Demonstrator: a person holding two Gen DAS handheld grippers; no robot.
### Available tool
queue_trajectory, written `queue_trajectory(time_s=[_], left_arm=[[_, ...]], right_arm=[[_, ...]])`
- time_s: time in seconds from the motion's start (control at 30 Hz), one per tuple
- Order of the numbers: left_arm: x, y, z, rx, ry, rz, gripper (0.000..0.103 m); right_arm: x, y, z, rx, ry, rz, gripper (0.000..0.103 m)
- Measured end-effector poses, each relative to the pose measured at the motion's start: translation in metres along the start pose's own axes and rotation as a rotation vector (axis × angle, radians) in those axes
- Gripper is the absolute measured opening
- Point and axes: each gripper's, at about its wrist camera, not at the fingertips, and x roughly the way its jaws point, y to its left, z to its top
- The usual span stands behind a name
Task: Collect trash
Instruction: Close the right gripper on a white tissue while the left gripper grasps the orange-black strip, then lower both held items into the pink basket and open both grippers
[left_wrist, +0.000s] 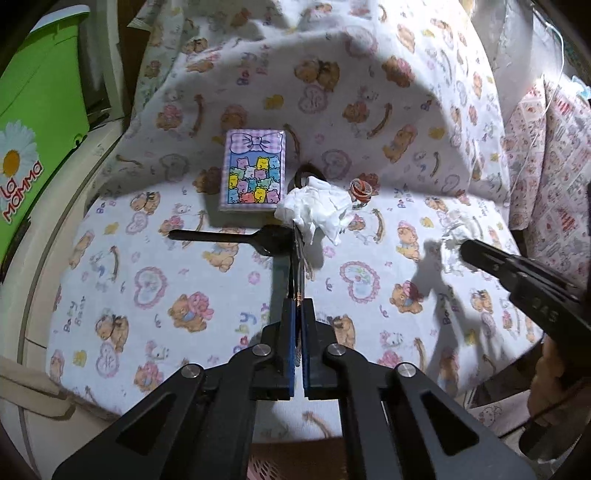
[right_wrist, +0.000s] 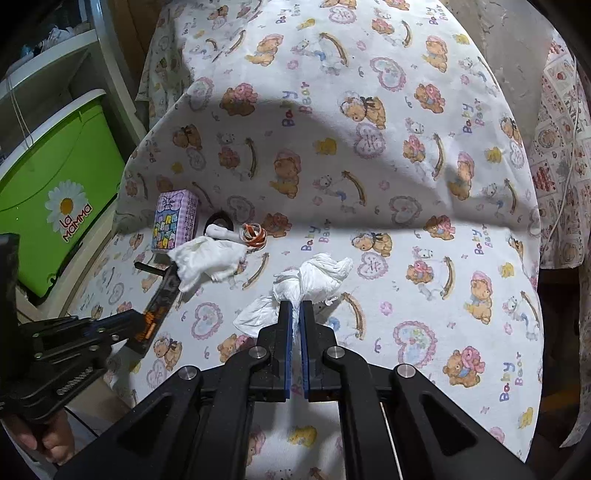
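My left gripper (left_wrist: 298, 306) is shut on a flat black wrapper with orange print (left_wrist: 297, 266), seen edge-on here and flat in the right wrist view (right_wrist: 159, 306). Its far end reaches a crumpled white tissue (left_wrist: 317, 206) (right_wrist: 207, 262). A black plastic spoon (left_wrist: 229, 236) lies on the sheet beside that end. My right gripper (right_wrist: 295, 308) is shut on another crumpled white tissue (right_wrist: 314, 280), which rests on the bear-print sheet (right_wrist: 406, 221). In the left wrist view the right gripper (left_wrist: 466, 250) comes in from the right.
A pastel tissue pack (left_wrist: 253, 171), a black hair ring (left_wrist: 306, 173) and a bundle of rubber bands (left_wrist: 360, 190) lie behind the tissue. A green box (left_wrist: 37, 147) stands left of the bed. A pink basket (left_wrist: 295, 469) shows under my left gripper.
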Motion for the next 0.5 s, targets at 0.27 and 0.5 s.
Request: queue_trajectory(time_s=[0.27, 0.5], left_arm=[[-0.005, 0.008, -0.011, 0.01, 0.105, 0.02, 0.002], [-0.02, 0.019, -0.022, -0.019, 0.112, 0.034, 0.002]], right_arm=[[-0.002, 0.007, -0.005, -0.018, 0.007, 0.014, 0.005], [-0.003, 0.021, -0.016, -0.062, 0.023, 0.021, 0.005]])
